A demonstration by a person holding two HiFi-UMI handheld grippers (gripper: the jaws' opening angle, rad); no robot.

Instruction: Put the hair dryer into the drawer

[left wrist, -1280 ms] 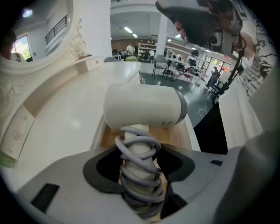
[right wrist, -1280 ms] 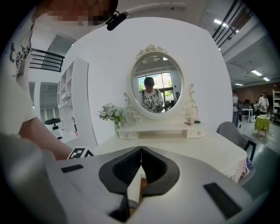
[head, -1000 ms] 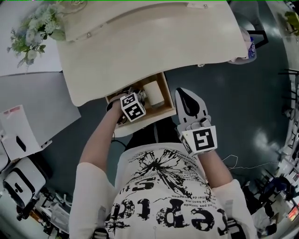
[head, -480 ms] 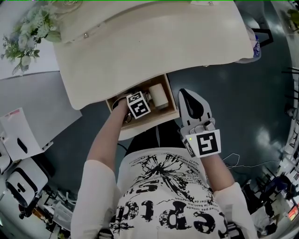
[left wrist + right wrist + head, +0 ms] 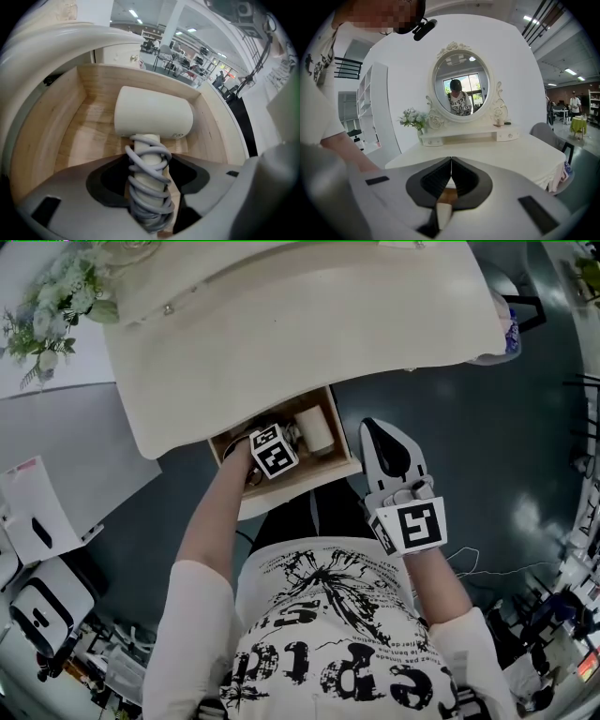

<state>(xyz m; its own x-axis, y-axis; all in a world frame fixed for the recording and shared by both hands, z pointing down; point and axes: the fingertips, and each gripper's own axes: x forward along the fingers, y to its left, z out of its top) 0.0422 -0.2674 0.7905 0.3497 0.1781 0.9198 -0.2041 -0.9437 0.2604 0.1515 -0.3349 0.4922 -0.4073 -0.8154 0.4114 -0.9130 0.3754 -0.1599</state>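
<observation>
Left fingers (image 5: 108, 183), just easing wider, clasped on hair dryer (image 5: 154, 117) handle inside drawer (image 5: 50, 123).

Left gripper (image 5: 149, 187), pointed steeply down: jaws just easing apart, pads against the hair dryer (image 5: 154, 117) handle between them. Right gripper (image 5: 451, 161) near level, jaws together, empty.

Staged dressing corner in a big hall here: cream vanity desk (image 5: 487, 152), ornate white oval mirror (image 5: 461, 89), strip-lit open floor (image 5: 586, 157) beyond.
</observation>
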